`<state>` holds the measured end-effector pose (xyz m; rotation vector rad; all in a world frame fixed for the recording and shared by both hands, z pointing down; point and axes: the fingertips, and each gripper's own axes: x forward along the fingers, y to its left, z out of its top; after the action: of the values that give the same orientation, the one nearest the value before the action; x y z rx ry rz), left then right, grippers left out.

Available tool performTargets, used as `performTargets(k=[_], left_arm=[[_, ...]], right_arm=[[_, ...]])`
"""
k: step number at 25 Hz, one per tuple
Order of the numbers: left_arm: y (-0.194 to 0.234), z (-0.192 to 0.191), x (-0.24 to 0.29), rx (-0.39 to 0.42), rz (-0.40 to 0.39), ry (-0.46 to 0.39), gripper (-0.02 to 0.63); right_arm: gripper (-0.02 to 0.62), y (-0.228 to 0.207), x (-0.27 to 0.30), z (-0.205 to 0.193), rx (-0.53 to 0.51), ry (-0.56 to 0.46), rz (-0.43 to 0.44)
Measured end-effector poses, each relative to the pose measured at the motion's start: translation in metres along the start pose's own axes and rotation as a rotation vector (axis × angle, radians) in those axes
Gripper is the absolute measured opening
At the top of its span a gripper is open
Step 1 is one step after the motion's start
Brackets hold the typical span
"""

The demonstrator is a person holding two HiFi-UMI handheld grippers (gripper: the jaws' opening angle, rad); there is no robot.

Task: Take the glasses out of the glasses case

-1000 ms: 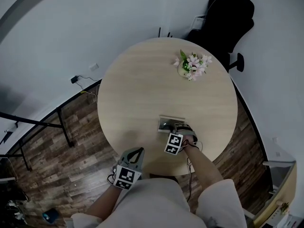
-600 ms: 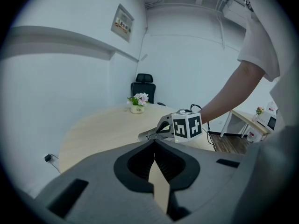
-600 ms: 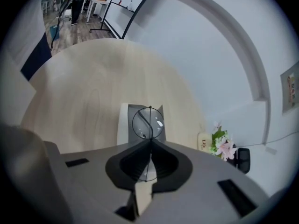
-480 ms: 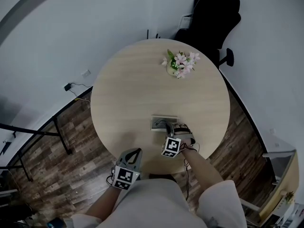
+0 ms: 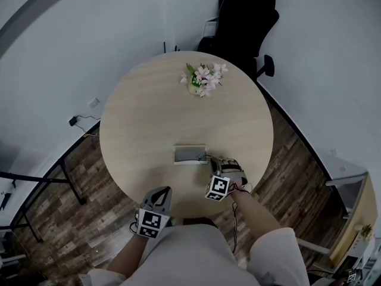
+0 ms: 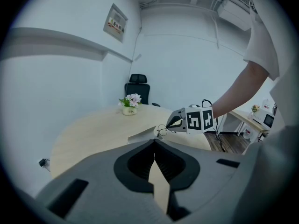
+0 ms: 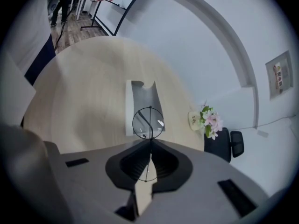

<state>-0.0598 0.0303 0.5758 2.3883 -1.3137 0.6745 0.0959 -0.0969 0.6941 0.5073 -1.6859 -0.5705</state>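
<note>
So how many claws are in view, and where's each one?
2. The left claw hovers shut and empty at the table's near edge; the right claw, beside the glasses case, is shut on the glasses. None seem hidden.

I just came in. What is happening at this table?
A person works with two handheld grippers at a round wooden table. The right gripper is shut on round wire-framed glasses, holding them near the end of the open glasses case, which looks empty. The left gripper is shut on nothing, near the table's edge.
</note>
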Motion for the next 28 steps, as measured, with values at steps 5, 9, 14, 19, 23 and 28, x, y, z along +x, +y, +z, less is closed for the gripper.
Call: performTargets(k=[5,9,14,19,23,28], left_arm=[[-0.017,0.009,0.009,0.016,-0.004,-0.002,0.008],[-0.026,0.013,0.015,-0.044,0.003,-0.008,0.008],[-0.031,0.006,0.021,-0.082,0.034,0.001,0.008],[-0.033,0.009,0.020,-0.099,0.052,-0.002,0.008],[-0.031,0.008,0.022,-0.096,0.062,-0.001,0.008],[-0.021,0.014,0.019,-0.120,0.080,-0.015,0.008]], right_arm=[[0.018,0.020,0.000,-0.040,0.005,0.044,0.054],[0.018,0.034,0.004,-0.057,-0.016,0.048,0.103],[0.018,0.040,0.013,-0.066,-0.066,0.045,0.112],[0.018,0.042,0.018,-0.065,-0.117,0.027,0.109],[0.018,0.040,0.019,-0.065,-0.134,0.024,0.089],[0.019,0.040,0.017,-0.066,-0.140,0.023,0.071]])
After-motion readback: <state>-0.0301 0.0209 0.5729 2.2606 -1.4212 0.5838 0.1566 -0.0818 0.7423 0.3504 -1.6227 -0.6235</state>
